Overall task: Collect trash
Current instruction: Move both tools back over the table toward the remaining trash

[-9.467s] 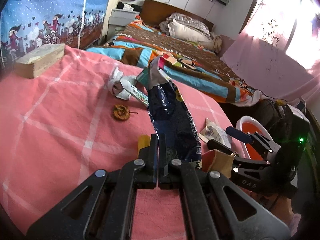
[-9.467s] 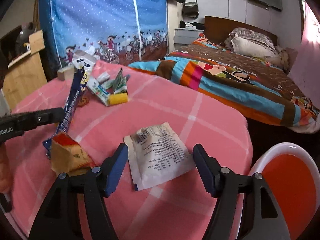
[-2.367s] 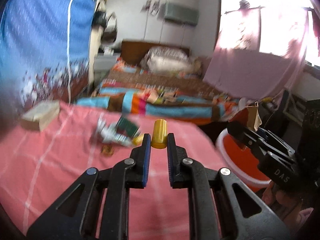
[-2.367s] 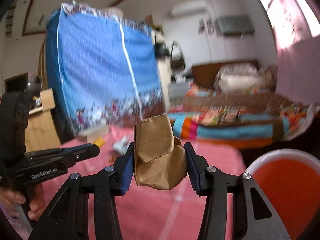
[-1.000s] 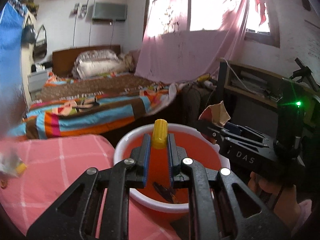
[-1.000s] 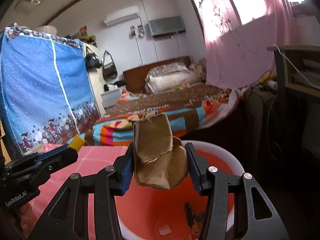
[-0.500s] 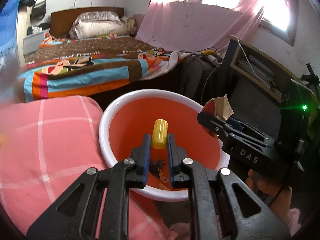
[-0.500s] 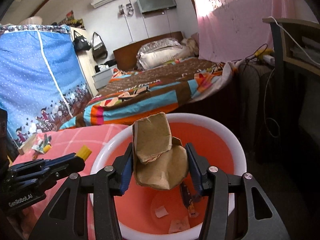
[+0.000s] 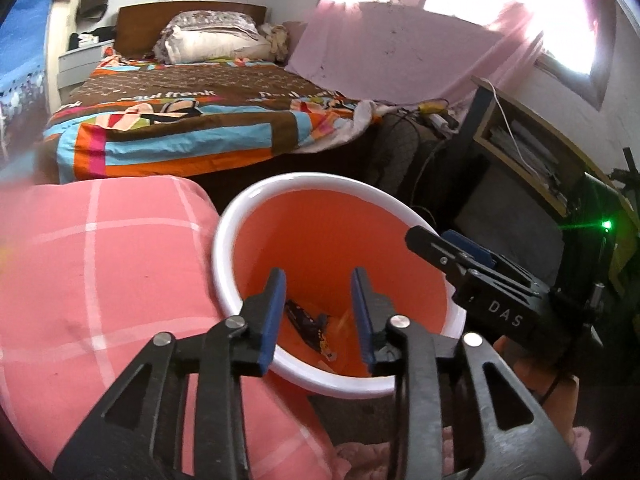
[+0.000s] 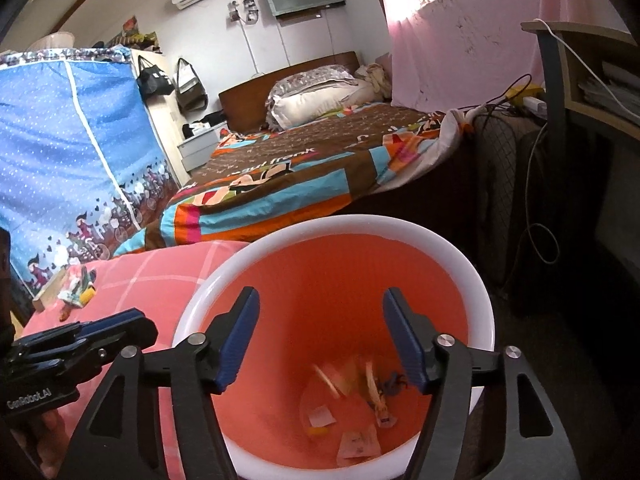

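Note:
An orange bin with a white rim point(image 9: 224, 264) point(image 10: 476, 280) stands beside the pink checked table. My left gripper point(image 9: 318, 284) hangs over it, its jaws opening with nothing between them. My right gripper point(image 10: 320, 304) is also above the bin, jaws opening and empty. In the bin lie a dark wrapper point(image 9: 308, 320) and several scraps of paper and cardboard point(image 10: 356, 444), some blurred as they fall. The right gripper shows in the left wrist view point(image 9: 436, 244), and the left one in the right wrist view point(image 10: 132, 322). More trash point(image 10: 78, 292) lies on the far end of the table.
The pink checked tablecloth point(image 9: 100, 272) reaches the bin's left side. A bed with a striped cover point(image 9: 192, 120) lies behind. A blue wardrobe point(image 10: 68, 152) stands at the left, a desk with cables point(image 9: 520, 136) at the right. A person's hand point(image 9: 536, 376) holds the right gripper.
Both grippers opened over the bin. The yellow cap left my left gripper and the brown cardboard piece left my right one; both dropped into the bin. Both hands sank slightly.

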Action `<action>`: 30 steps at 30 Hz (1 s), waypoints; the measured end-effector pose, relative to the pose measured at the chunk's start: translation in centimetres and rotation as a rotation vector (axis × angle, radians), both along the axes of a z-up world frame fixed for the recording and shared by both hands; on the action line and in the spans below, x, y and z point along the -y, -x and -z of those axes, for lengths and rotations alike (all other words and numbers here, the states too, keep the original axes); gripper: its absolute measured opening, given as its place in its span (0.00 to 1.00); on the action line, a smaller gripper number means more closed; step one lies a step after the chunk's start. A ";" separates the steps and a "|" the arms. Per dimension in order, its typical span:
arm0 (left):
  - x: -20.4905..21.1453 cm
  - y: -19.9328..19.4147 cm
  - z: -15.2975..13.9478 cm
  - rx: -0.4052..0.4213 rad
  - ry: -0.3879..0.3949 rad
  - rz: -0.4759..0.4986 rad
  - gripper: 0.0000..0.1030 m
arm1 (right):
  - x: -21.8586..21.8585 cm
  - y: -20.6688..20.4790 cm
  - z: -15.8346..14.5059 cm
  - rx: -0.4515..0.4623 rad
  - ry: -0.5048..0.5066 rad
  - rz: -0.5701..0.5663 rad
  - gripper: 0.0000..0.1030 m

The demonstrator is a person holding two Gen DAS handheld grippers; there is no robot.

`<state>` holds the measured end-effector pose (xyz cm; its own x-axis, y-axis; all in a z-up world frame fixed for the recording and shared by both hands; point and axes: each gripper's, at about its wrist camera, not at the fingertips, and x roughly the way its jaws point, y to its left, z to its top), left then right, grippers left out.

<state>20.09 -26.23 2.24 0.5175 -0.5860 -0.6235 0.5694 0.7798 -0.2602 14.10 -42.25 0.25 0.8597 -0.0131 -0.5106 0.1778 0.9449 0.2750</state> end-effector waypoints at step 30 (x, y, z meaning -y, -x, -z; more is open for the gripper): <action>-20.8 3.1 -5.7 0.439 0.078 -0.599 1.00 | -14.6 -0.4 -7.3 0.595 0.122 -0.152 1.00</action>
